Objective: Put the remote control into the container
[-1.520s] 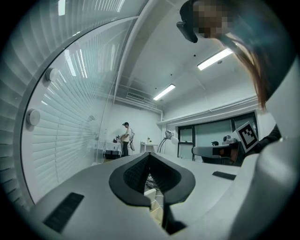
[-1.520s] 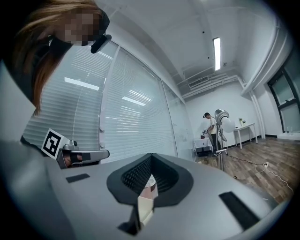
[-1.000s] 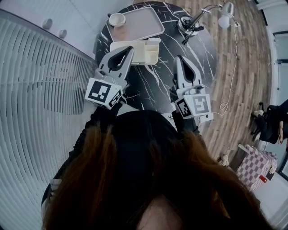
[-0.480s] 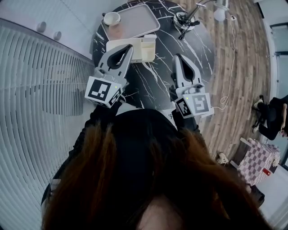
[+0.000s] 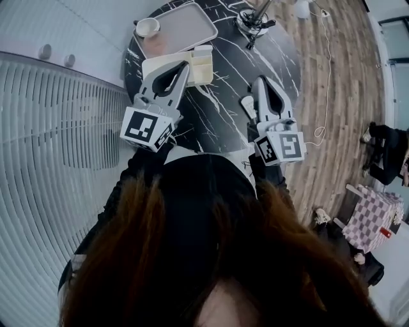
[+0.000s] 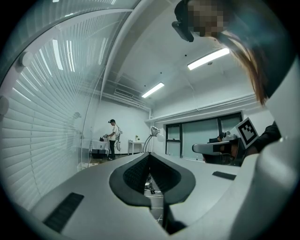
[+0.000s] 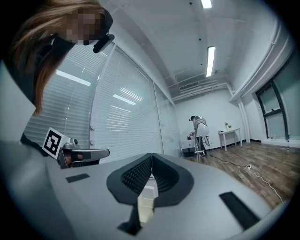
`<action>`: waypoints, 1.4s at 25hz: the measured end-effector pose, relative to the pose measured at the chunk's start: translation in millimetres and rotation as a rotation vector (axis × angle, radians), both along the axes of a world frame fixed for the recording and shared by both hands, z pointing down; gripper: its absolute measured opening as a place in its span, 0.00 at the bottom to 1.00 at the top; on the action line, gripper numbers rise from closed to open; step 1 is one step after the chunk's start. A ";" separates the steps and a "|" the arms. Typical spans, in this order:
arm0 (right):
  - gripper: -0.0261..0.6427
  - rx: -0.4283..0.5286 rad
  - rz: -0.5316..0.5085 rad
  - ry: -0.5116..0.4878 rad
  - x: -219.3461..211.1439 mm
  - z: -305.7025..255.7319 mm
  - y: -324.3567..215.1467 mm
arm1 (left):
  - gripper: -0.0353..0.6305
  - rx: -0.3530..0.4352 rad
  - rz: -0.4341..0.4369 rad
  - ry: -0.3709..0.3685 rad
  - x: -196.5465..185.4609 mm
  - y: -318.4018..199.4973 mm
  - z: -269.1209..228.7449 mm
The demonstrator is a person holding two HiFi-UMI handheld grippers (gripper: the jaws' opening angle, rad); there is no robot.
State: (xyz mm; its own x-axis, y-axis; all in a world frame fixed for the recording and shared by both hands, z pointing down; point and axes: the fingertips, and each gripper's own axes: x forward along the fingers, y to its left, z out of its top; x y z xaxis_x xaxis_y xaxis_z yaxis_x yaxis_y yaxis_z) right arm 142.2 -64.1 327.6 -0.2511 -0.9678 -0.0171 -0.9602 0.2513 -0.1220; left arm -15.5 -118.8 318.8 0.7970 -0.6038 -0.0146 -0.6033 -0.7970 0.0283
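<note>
A cream container point(image 5: 203, 75) with small compartments stands on the round black marble table point(image 5: 217, 115), just below a tray. My left gripper point(image 5: 186, 64) hovers over the container's middle, shut and empty; in its own view the jaws point(image 6: 149, 155) meet at the tip. My right gripper point(image 5: 261, 80) is further right over bare table, also shut with nothing in it point(image 7: 151, 155). A small white oblong thing point(image 5: 247, 105), possibly the remote control, lies on the table close to its left side. Through the right jaws' gap I see the container point(image 7: 146, 199).
A grey tray point(image 5: 179, 27) with a white cup point(image 5: 147, 27) lies at the table's far side. A desk lamp's base point(image 5: 251, 19) stands at the far right, its cable trailing onto the wooden floor. Blinds run along the left; a person stands far off.
The right gripper has shifted right in the head view, and the white oblong thing now shows beside it. The table sits higher and further left in the picture. Both grippers stay shut.
</note>
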 end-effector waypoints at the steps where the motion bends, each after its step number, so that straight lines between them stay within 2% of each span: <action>1: 0.07 -0.007 0.017 0.002 6.7 2.5 1.6 | 0.05 -0.002 0.008 -0.001 3.5 0.1 0.6; 14: 0.07 -0.085 0.172 0.003 70.4 33.8 28.6 | 0.05 -0.043 0.152 -0.006 70.6 4.4 14.7; 19: 0.07 -0.168 0.202 0.034 89.4 58.8 37.7 | 0.05 -0.046 0.220 -0.009 101.2 10.0 17.3; 28: 0.07 -0.372 0.173 0.107 102.1 137.8 41.4 | 0.05 -0.077 0.279 -0.037 128.5 14.5 31.1; 32: 0.07 -0.478 0.101 0.136 91.8 178.1 36.1 | 0.05 -0.083 0.298 -0.048 136.3 15.9 36.2; 35: 0.07 -0.562 0.030 0.195 79.1 209.8 30.0 | 0.05 -0.092 0.309 -0.051 141.4 17.4 41.1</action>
State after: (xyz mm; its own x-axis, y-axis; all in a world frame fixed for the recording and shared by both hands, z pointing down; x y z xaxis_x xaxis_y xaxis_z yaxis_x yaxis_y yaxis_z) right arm 221.2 -34.1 537.5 -0.1700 -0.8219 0.5437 -0.9840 0.1713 -0.0487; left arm 125.9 -101.4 359.9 0.9411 -0.3300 0.0735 -0.3356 -0.9382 0.0844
